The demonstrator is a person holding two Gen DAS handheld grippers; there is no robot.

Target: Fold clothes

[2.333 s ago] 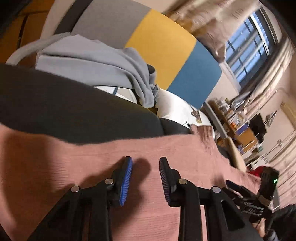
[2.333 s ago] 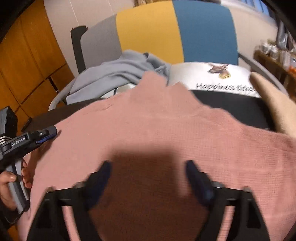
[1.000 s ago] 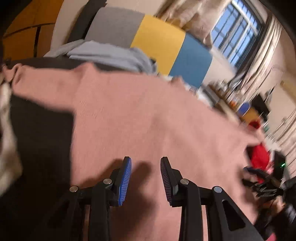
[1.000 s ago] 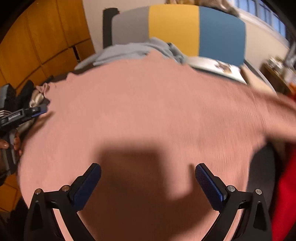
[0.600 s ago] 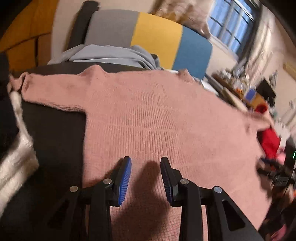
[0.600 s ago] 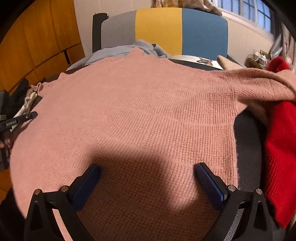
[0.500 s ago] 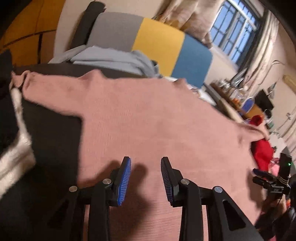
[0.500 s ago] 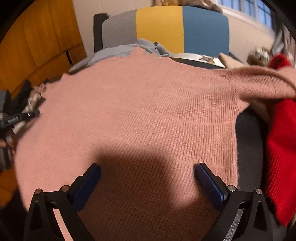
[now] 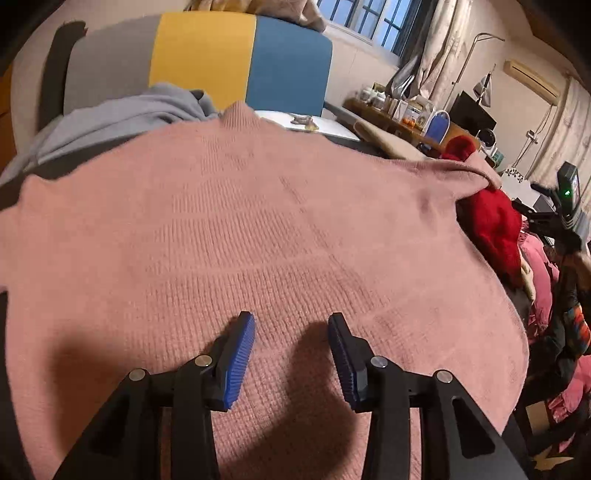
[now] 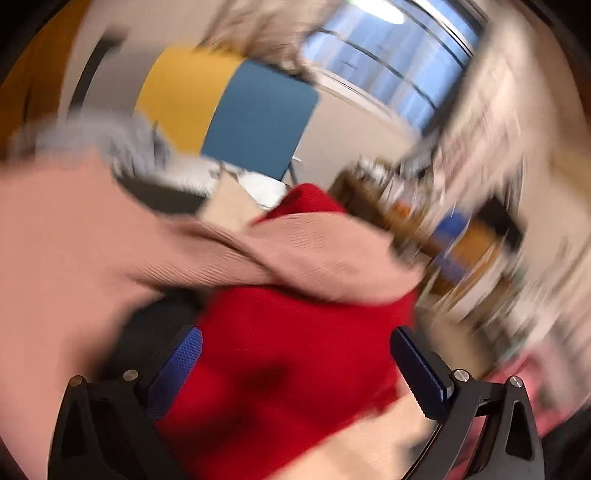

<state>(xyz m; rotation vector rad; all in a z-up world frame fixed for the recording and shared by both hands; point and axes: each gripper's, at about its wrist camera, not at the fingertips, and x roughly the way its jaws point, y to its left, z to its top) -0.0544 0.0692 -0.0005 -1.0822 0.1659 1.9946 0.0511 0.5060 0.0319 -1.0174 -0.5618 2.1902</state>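
Left hand-held gripper (image 9: 291, 334) has its blue pads parted a bit, nothing between them, hovering just over the lower part of the pink sweater (image 9: 236, 229). Half a second back that same view was tilted with the left sleeve and dark surface showing at 9 o'clock; now it's squared up on the sweater body, which is spread flat and fills most of the frame, collar up at 12 o'clock.

Right hand-held gripper (image 10: 295, 369) is spread wide, empty, and it's swung hard to the right: earlier it looked down on the pink knit, now it's over a red garment (image 10: 288, 354) with the sweater's right sleeve (image 10: 310, 258) draped across the top of it. That view is really motion-blurred, so I can't make out much else.

Further out at 12 o'clock in the left view there's a grey hoodie (image 9: 110, 114) bunched behind the collar, then a chair back (image 9: 199, 59) in grey, yellow and blue panels. At 2 o'clock, a cluttered shelf (image 9: 402, 114), window (image 9: 365, 22) and curtains (image 9: 436, 55).
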